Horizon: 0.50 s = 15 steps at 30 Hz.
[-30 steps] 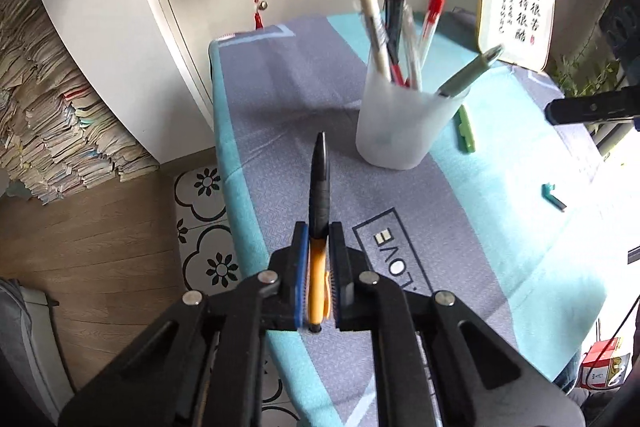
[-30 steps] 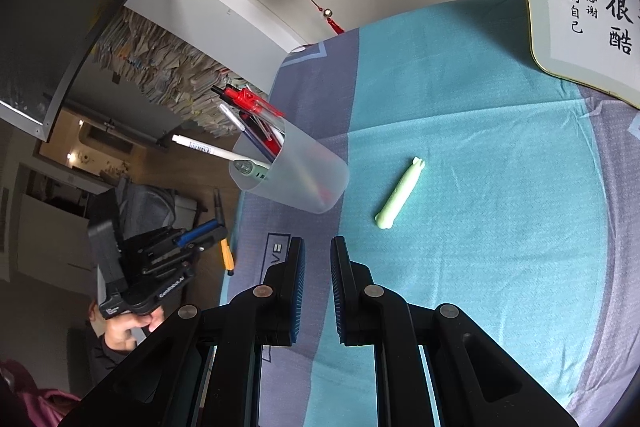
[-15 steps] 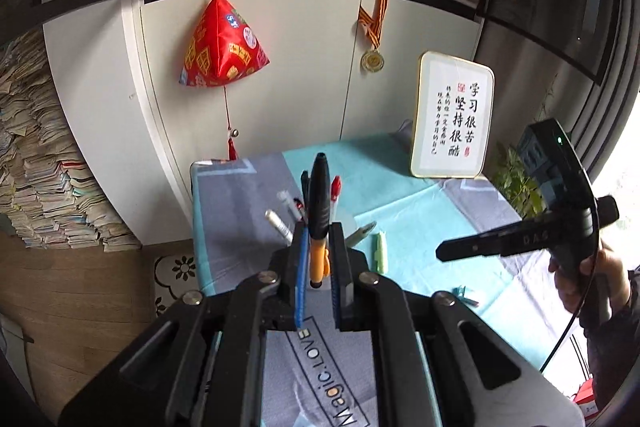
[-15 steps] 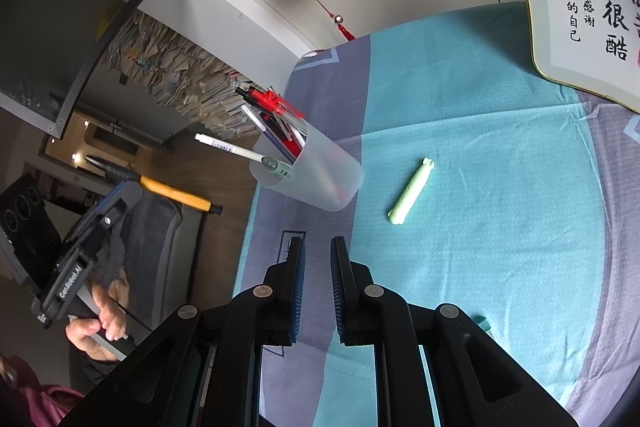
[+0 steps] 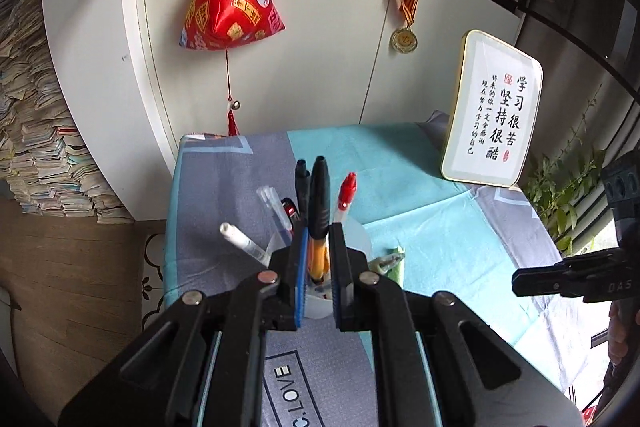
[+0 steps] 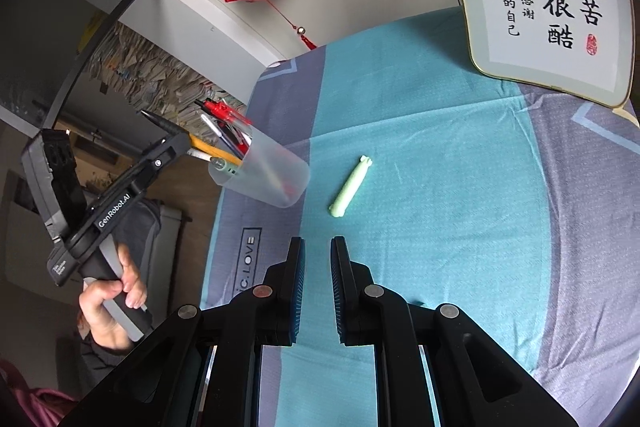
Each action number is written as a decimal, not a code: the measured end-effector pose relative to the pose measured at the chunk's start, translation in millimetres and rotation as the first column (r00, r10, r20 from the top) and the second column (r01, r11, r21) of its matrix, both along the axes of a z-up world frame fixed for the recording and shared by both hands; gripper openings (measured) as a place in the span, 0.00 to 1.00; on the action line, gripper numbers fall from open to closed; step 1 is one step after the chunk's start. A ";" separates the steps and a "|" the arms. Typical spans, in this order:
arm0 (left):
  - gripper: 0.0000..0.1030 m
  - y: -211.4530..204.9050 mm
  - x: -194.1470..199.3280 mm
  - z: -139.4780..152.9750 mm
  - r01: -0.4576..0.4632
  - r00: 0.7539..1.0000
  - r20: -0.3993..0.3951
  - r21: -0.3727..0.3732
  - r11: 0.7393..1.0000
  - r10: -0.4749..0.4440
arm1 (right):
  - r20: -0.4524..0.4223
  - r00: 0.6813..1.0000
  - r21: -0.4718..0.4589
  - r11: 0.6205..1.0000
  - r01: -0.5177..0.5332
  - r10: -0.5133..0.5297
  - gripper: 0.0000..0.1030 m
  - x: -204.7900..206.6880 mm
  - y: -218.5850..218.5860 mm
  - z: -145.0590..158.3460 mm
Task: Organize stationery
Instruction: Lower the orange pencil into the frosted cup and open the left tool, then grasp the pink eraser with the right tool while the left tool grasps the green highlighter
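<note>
My left gripper [image 5: 318, 239] is shut on a black and orange pen [image 5: 319, 195], held upright with its orange end down in the mouth of the translucent pen cup [image 5: 318, 301]. The cup [image 6: 266, 175] holds several pens, red, black and white. In the right wrist view the left gripper [image 6: 176, 143] stands over the cup's rim with the orange pen [image 6: 208, 149] slanting in. My right gripper [image 6: 318, 247] is empty, its jaws a small gap apart, low over the cloth. A pale green pen [image 6: 350, 187] lies on the teal cloth just beyond it.
A framed calligraphy plaque [image 5: 494, 113] stands at the table's back right. A red ornament [image 5: 230, 7] and a medal [image 5: 404, 39] hang on the white cupboard. Stacked papers [image 5: 36, 139] fill the left. A plant [image 5: 560, 187] is at the right edge.
My left gripper has carried the pen from low over the table up and over the cup, and the pen's lower end now dips into the cup. My right gripper has hardly moved.
</note>
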<state>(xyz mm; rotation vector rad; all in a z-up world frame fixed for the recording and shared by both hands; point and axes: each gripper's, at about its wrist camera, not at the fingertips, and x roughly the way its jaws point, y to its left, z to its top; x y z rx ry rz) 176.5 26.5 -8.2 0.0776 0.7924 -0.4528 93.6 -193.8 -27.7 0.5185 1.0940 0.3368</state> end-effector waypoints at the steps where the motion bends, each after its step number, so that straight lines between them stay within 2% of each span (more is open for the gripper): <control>1: 0.09 -4.3 -3.6 -3.2 0.001 1.000 0.010 0.032 0.999 -0.001 | -0.005 1.000 -0.005 1.000 -0.001 0.001 0.12 -0.6 -1.1 -2.6; 4: 0.10 -13.1 -18.1 -8.0 0.010 1.000 0.025 0.121 0.993 -0.013 | -0.037 0.999 -0.049 0.998 -0.026 0.024 0.12 -2.3 -0.8 -13.7; 5: 0.15 -14.1 -22.5 -8.3 0.013 1.000 0.021 0.134 0.991 -0.016 | -0.057 0.997 -0.078 0.996 -0.049 0.045 0.12 -2.4 1.8 -18.6; 6: 0.26 -14.5 -25.7 -8.2 0.015 1.000 0.014 0.145 0.989 -0.017 | -0.077 0.995 -0.114 0.990 -0.078 0.070 0.13 -3.7 3.8 -23.9; 7: 0.33 -14.7 -29.6 -7.1 0.017 1.000 0.014 0.160 0.987 -0.020 | -0.093 0.991 -0.159 0.982 -0.107 0.093 0.18 -5.8 6.3 -28.4; 8: 0.50 -15.0 -33.6 -4.7 0.020 0.999 0.026 0.177 0.984 -0.025 | -0.102 0.989 -0.203 0.971 -0.129 0.110 0.22 -8.2 8.0 -31.9; 9: 0.65 -15.4 -36.4 -2.0 0.018 0.998 0.049 0.192 0.981 -0.028 | -0.105 0.987 -0.240 0.961 -0.140 0.117 0.35 -10.6 8.4 -34.5; 10: 0.70 -14.8 -37.8 1.1 0.013 0.997 0.072 0.200 0.980 -0.028 | -0.106 0.988 -0.265 0.954 -0.141 0.116 0.46 -12.8 7.0 -36.8; 12: 0.72 -10.5 -35.1 5.8 -0.015 0.998 0.067 0.193 0.981 0.002 | -0.101 0.989 -0.269 0.953 -0.136 0.112 0.54 -17.1 1.7 -39.5; 15: 0.74 -4.4 -37.5 13.2 0.007 1.000 0.015 0.094 0.996 -0.009 | -0.096 0.987 -0.271 0.951 -0.149 0.127 0.54 -24.3 -4.1 -38.1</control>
